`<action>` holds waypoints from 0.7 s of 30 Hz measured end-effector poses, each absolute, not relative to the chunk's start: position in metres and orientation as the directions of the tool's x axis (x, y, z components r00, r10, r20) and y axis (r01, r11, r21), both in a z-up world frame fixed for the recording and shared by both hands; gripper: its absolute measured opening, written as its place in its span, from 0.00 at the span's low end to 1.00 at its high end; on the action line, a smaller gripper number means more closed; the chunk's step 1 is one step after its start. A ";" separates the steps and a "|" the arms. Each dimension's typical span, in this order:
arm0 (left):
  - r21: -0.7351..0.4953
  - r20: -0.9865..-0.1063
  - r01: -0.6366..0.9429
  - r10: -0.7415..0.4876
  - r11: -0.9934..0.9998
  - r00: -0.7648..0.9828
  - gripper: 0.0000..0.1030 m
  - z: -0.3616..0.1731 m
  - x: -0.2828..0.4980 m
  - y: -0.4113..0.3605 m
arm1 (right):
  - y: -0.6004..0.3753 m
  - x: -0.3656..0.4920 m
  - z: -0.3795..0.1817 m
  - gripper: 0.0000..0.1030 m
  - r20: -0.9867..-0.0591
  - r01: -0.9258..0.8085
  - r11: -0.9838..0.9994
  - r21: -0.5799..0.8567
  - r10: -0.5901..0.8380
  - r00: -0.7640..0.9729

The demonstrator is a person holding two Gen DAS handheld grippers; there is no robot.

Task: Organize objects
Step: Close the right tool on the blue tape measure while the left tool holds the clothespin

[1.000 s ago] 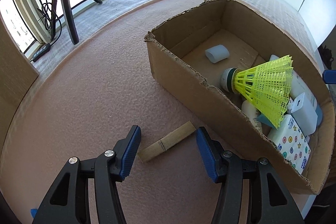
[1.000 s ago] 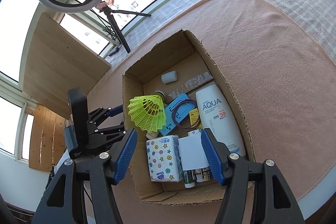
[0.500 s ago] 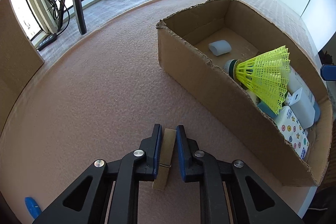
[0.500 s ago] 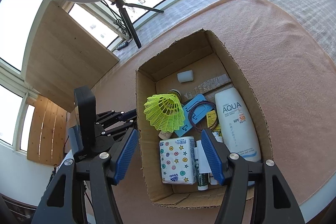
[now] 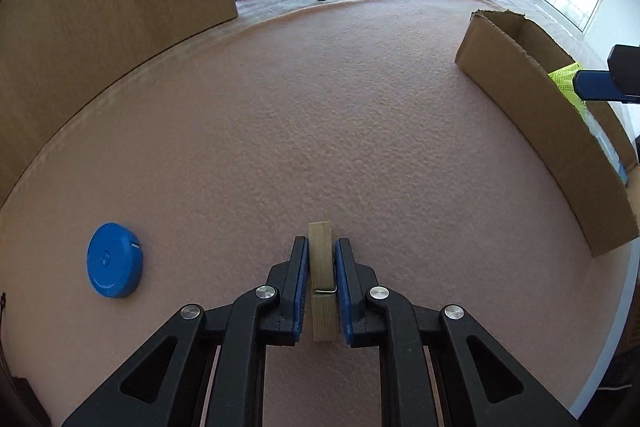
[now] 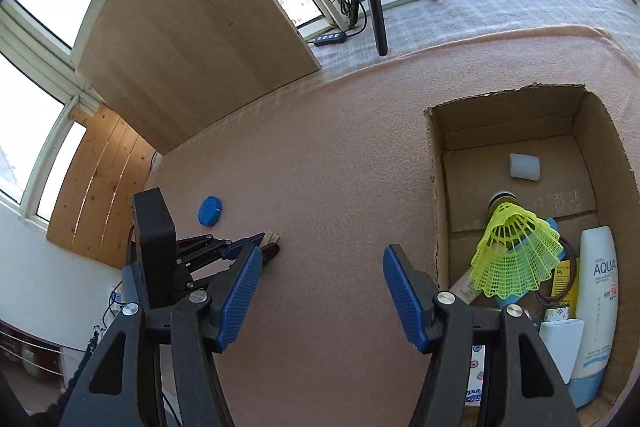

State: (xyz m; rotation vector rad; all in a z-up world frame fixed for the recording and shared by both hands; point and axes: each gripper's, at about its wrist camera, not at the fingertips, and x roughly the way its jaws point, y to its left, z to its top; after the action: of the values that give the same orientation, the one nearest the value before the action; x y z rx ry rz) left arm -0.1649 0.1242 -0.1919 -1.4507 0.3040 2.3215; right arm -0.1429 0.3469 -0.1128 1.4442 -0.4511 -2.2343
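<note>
From the left wrist view, a round blue disc lies flat on the pink-covered counter at about nine o'clock from the left tongs, well apart from them. Those tongs are clenched on a wooden clothespin: a pale, olive-tan peg of two flat slats with a thin wire spring across it, pointing straight ahead toward twelve o'clock, its tip poking out past the blue pads. At two o'clock stands the cardboard box, torn along its rim.

From the right wrist view, the left tongs show at nine o'clock with the clothespin end peeking out. The right tongs hang released, blue pads spread wide over bare counter. At three o'clock the box holds a yellow mesh shuttlecock, a small white roll and a white AQUA bottle.
</note>
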 end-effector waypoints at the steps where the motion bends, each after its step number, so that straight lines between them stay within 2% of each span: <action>1: -0.023 -0.896 -0.415 0.203 -0.909 -0.394 0.14 -0.192 -0.163 0.113 | 0.334 -0.147 -0.115 0.58 -0.775 0.203 -0.849 0.488 -0.528 -0.347; 7: -0.014 -0.896 -0.340 0.162 -0.940 -0.413 0.14 -0.190 -0.145 0.061 | 0.257 -0.164 -0.127 0.58 -0.796 0.311 -0.838 0.448 -0.532 -0.289; 16: 0.000 -0.893 -0.177 0.080 -0.984 -0.444 0.17 -0.188 -0.132 -0.011 | 0.157 -0.182 -0.162 0.58 -0.852 0.445 -0.833 0.329 -0.465 -0.239; 19: -0.015 -0.889 -0.120 0.069 -0.993 -0.452 0.29 -0.187 -0.127 -0.032 | 0.132 -0.190 -0.170 0.58 -0.861 0.471 -0.829 0.300 -0.448 -0.240; 21: -0.033 -0.889 -0.102 0.076 -0.994 -0.452 0.31 -0.188 -0.124 -0.043 | 0.116 -0.196 -0.173 0.58 -0.866 0.496 -0.824 0.275 -0.436 -0.244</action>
State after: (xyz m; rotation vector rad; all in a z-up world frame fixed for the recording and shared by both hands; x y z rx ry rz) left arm -0.1243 -0.0433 -0.1880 -1.5841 0.0387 2.5911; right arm -0.1960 0.1157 -0.1731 1.4339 0.0737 -2.0967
